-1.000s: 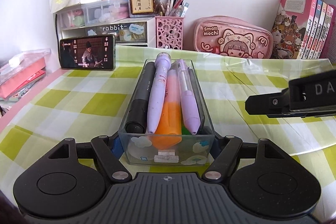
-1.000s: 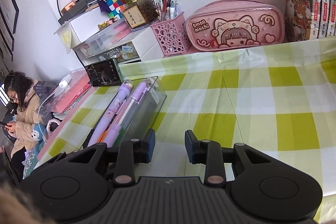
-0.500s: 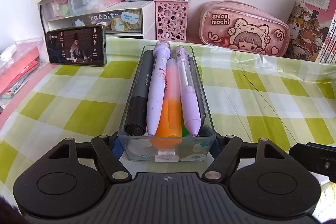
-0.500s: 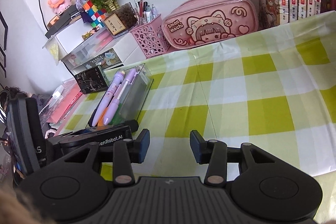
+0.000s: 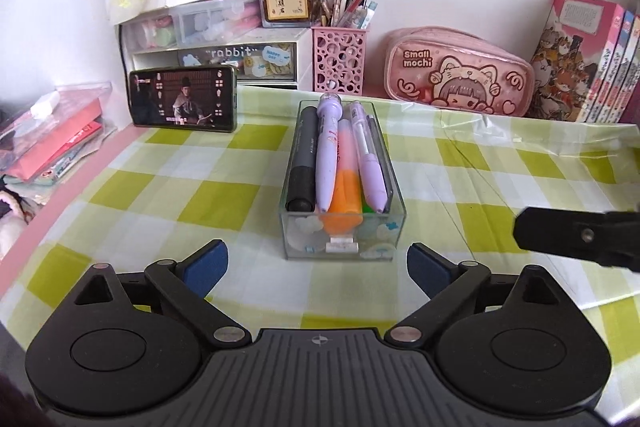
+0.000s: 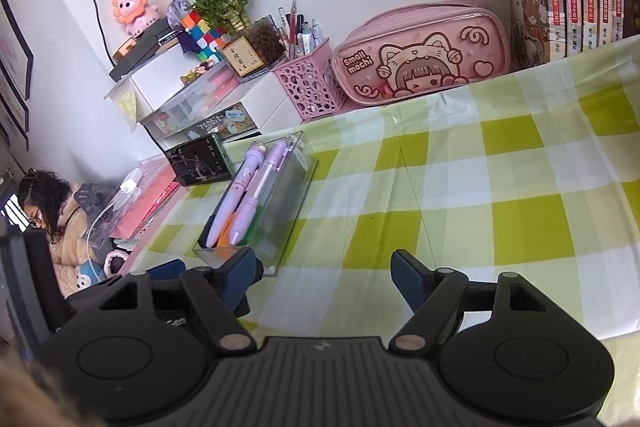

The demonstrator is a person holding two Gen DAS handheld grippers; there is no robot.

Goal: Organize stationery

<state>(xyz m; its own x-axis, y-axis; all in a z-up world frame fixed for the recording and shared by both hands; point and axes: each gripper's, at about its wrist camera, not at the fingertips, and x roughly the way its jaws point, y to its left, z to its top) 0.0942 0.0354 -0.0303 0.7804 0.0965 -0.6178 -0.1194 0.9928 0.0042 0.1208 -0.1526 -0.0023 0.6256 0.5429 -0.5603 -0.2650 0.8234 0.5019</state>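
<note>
A clear plastic box [image 5: 342, 243] stands on the green-checked tablecloth [image 5: 480, 187] in the left wrist view. Inside lie a black marker [image 5: 304, 163], a purple pen [image 5: 327, 155], an orange highlighter [image 5: 346, 195] and a lilac pen [image 5: 370, 167]. My left gripper [image 5: 317, 265] sits just in front of the box with its jaws opening; the blue pads stand apart from the walls. The box [image 6: 288, 195] lies front-left of my right gripper [image 6: 324, 269], whose jaws are opening over bare cloth with nothing between them.
Along the back wall stand a phone [image 5: 184, 101], white drawers [image 5: 216, 55], a pink pen holder [image 5: 339, 61], a pink pencil case [image 5: 460, 73] and books [image 5: 588, 63]. Folders [image 5: 52, 143] lie past the table's left edge, where a person [image 6: 44, 211] sits.
My left gripper has let go of the box: its fingers spread wide and drew back a little. The right gripper's jaws have widened.
</note>
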